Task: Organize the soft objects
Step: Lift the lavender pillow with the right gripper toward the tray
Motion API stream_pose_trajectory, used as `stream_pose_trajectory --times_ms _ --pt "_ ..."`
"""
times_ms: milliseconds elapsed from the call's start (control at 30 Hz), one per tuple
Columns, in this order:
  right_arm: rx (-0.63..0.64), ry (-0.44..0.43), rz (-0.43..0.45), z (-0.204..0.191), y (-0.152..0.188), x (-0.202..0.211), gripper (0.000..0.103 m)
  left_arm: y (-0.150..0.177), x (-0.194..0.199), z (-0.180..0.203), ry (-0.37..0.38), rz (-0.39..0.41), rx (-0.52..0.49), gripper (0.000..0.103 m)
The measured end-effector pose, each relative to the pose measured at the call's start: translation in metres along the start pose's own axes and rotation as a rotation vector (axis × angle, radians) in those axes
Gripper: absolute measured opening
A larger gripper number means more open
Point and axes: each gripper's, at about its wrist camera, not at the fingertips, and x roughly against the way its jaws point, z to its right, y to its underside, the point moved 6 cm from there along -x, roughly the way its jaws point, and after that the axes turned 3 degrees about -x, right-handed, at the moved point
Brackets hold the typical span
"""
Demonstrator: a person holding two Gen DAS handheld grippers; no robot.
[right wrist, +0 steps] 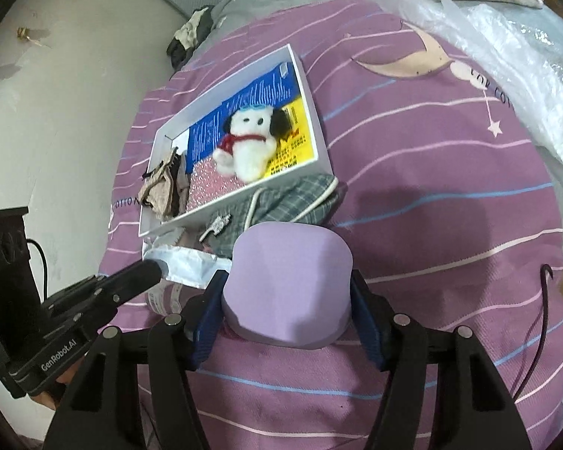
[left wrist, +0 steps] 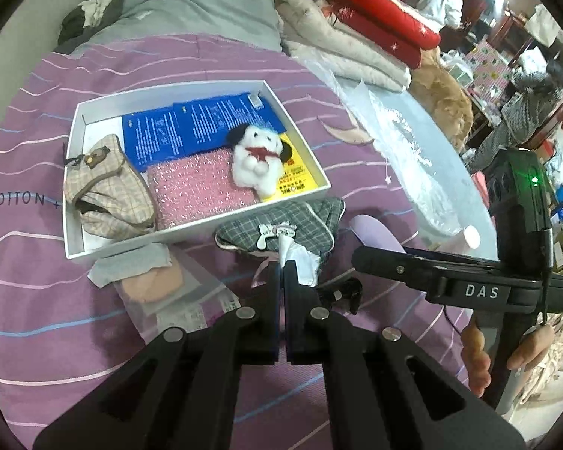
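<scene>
On the purple striped bedspread (right wrist: pixel 431 195), the right gripper (right wrist: pixel 287 300) has its jaws clamped on a lilac foam pad (right wrist: pixel 289 285) at 6 o'clock of the white tray (left wrist: pixel 75 138) holding a plush dog (left wrist: pixel 257 157), while the left gripper (left wrist: pixel 283 273) has its jaws together on a white wrapper (left wrist: pixel 300 262) beside a grey plaid pouch (left wrist: pixel 304 225).

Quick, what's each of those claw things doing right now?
Left gripper: shut, pinching a white plastic packet.
Right gripper: shut on a lilac soft pad.
</scene>
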Motion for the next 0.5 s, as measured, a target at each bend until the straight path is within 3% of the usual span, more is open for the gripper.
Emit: stream_pose_trajectory --times_ms 200,500 --pt "0.003 -0.048 0.033 -0.022 -0.006 0.001 0.062 -0.007 0.013 -0.013 0.005 0.095 0.028 0.003" --pt "0.028 -0.116 0.096 -0.059 -0.014 -0.008 0.062 -0.017 0.017 -0.045 0.0 0.254 0.149 0.003"
